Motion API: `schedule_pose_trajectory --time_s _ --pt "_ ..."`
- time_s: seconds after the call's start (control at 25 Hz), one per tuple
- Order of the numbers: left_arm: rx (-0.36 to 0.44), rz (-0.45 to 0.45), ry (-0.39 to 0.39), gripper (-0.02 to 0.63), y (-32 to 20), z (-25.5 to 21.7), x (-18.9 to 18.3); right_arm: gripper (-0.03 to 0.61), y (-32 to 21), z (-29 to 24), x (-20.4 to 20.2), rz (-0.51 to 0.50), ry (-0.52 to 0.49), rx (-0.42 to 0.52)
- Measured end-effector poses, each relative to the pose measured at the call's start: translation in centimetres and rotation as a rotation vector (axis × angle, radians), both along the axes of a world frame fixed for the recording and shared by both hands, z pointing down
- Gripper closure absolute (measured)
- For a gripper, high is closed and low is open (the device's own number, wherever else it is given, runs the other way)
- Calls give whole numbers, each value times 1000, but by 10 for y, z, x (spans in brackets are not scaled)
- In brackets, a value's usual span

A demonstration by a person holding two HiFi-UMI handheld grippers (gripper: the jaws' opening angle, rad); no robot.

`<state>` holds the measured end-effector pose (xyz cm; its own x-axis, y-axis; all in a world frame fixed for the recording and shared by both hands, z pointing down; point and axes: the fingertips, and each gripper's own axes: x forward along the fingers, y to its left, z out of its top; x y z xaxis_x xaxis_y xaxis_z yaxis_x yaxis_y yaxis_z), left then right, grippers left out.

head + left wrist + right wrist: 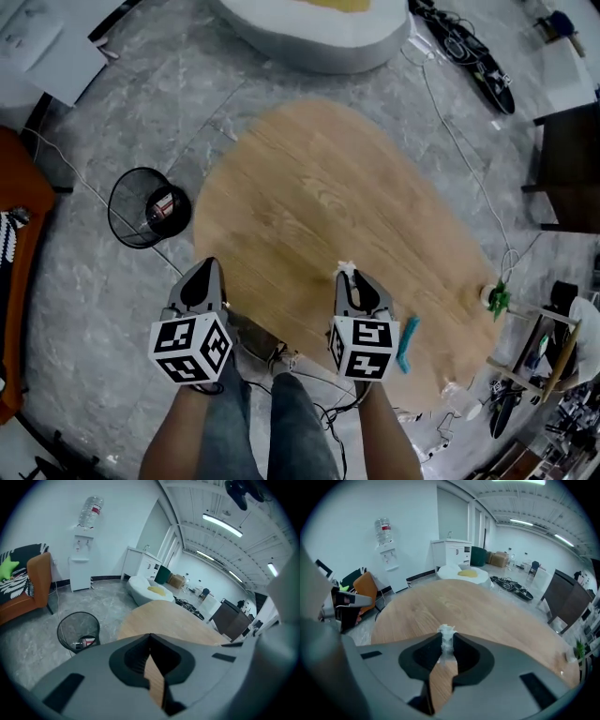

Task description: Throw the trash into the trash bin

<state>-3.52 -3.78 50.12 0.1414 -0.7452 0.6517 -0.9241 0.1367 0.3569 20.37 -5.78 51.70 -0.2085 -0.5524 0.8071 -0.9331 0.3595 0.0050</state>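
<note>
**Paper wad pinched in our right gripper, bin off to the left**

We hold the right gripper (446,641) clamped on a small white wad of crumpled paper (446,633). Its two jaws press in on the wad from either side, and a ragged tuft pokes out just past their tips. From the head view, this gripper hangs over the near edge of the wooden table (328,197), with the white tuft showing at its front end.

Our left gripper (150,638) has its jaw tips pressed together with nothing caught between them. It sits over the grey stone floor (103,309), just beside the table's near left edge.

The trash bin (120,202), a round black mesh one, stands on the floor to the left of the table. It is ahead and to the left of the left gripper, near it but apart, and farther from the right gripper and the wad. A red-and-white scrap (161,208) lies at the bottom of the bin.

We see a teal thing (407,344) at the table's near edge, just to the right of the right gripper. A little green plant (497,298) stands at the table's right edge. Beyond the bin, a water dispenser (79,569) stands against the white wall.
</note>
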Motion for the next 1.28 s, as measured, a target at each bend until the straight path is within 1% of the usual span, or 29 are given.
schedule_pose_trajectory --time_s 0.16,0.28,0.68,0.88,1.0,1.12,1.28 --pt "7 -71 -2 623 18 -7 -41 506 3 -9 -44 -70 -7 6" --pt "11 -161 -8 623 39 -13 -72 506 2 -17 -81 -162 -15 12" --pt "-9 -361 -4 623 85 -12 -190 506 -6 -27 -231 -368 -39 17" --pt "-15 -432 -13 623 105 -8 -244 506 -4 -28 -313 -481 -68 23" --pt "-17 -491 -23 623 121 -7 -277 506 -1 -28 -359 -549 -80 29" --pt "-25 -553 -28 623 138 -5 -304 506 4 -26 -395 -602 -88 26" --pt "-36 -612 -22 623 157 0 -331 505 11 -11 -430 -652 -85 12"
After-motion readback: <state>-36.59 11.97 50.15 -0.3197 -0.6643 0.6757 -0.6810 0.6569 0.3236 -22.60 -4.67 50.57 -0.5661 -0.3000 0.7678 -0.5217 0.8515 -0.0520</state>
